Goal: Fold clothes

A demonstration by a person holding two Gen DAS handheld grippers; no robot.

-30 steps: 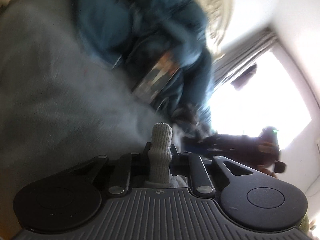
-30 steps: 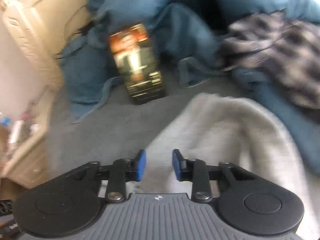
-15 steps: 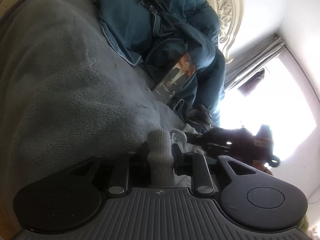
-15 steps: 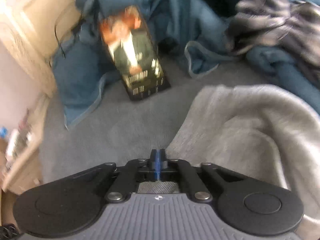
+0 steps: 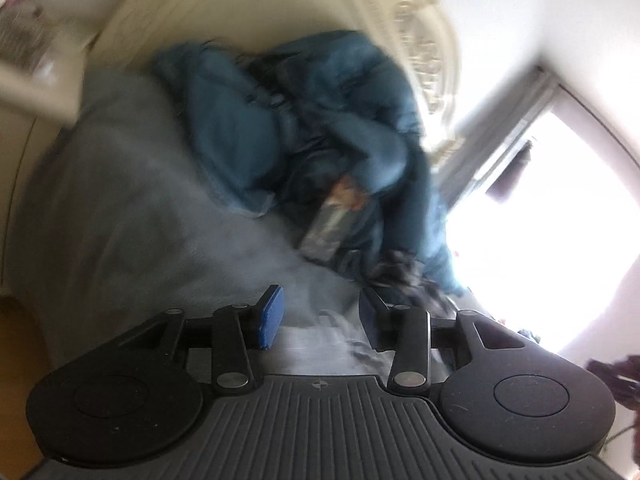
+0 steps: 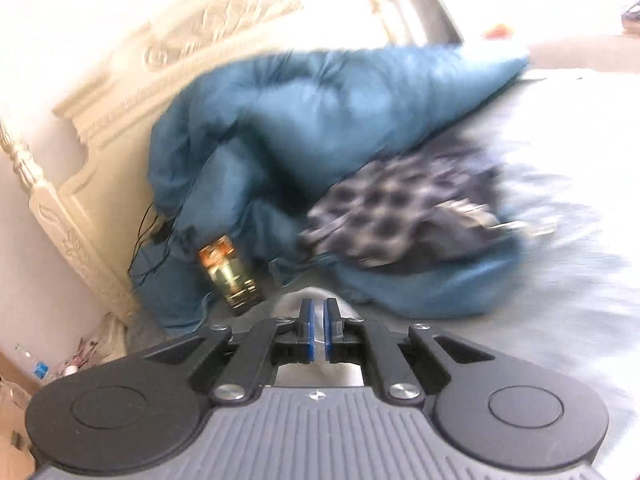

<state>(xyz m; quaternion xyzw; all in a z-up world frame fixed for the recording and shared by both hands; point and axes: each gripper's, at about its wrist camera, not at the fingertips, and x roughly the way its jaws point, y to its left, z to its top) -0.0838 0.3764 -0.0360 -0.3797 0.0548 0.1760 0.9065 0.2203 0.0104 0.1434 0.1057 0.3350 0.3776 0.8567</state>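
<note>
Two tools show, one per view. Left tool (image 5: 320, 318) is spread wide, its blue pads (image 5: 270, 317) well apart and gripping nothing; pale grey cloth (image 5: 320, 340) lies blurred beneath the gap, and whether it touches the pads cannot be told. Right tool (image 6: 319, 330) is clenched nearly together, its pads (image 6: 307, 330) pinching a thin fold of that cloth (image 6: 319, 336), which continues under the tool body.

One bed (image 5: 120, 200) fills the scene, covered in a grey blanket in the left view and washed out to near white on the right side of the right view. One carved cream headboard (image 6: 120, 80) stands behind it. One big blue duvet (image 6: 320, 120) is heaped against the headboard, directly ahead of both tools. One checked dark-and-light garment (image 6: 400, 208) lies crumpled on the duvet's lower fold, to the right of the right tool's line. One small box (image 6: 232, 272) with an orange-topped picture stands tilted at the duvet's edge, just left of the right tool's tips; in the left view it appears as a blurred grey-and-orange shape (image 5: 332, 220) tucked into the duvet. Thin black cables (image 6: 152, 232) trail between the headboard and the duvet. One bright window (image 5: 540, 220) with a grey curtain (image 5: 492, 140) is at the right of the left view. Both views are motion-blurred.
</note>
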